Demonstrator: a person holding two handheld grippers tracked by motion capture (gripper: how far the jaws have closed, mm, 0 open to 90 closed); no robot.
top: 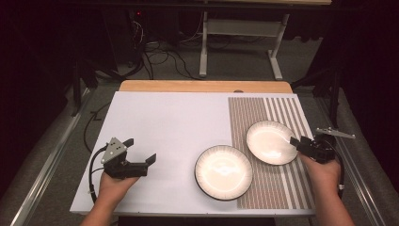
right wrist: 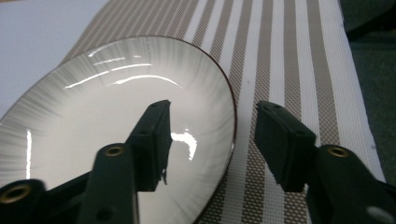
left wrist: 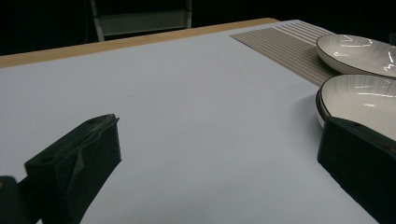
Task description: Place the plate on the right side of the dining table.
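Two white plates with dark rims are on the table. The nearer plate (top: 224, 172) (left wrist: 364, 100) overlaps the left edge of a striped brown placemat (top: 282, 113) (right wrist: 280, 56). On the mat rests the farther plate (top: 270, 142) (left wrist: 359, 51) (right wrist: 93, 102). My right gripper (top: 297, 143) (right wrist: 214, 107) is open and straddles that plate's right rim, one jaw over the inside and one over the mat. To the left, my left gripper (top: 140, 149) (left wrist: 218, 125) stands open over the bare white tabletop (top: 164, 122), holding nothing and pointing toward the plates.
A wooden strip (top: 202, 86) runs along the table's far edge. Beyond it stand a white metal frame (top: 235, 33) and loose cables (top: 160, 56) on the floor. The table's right edge lies just beside the mat.
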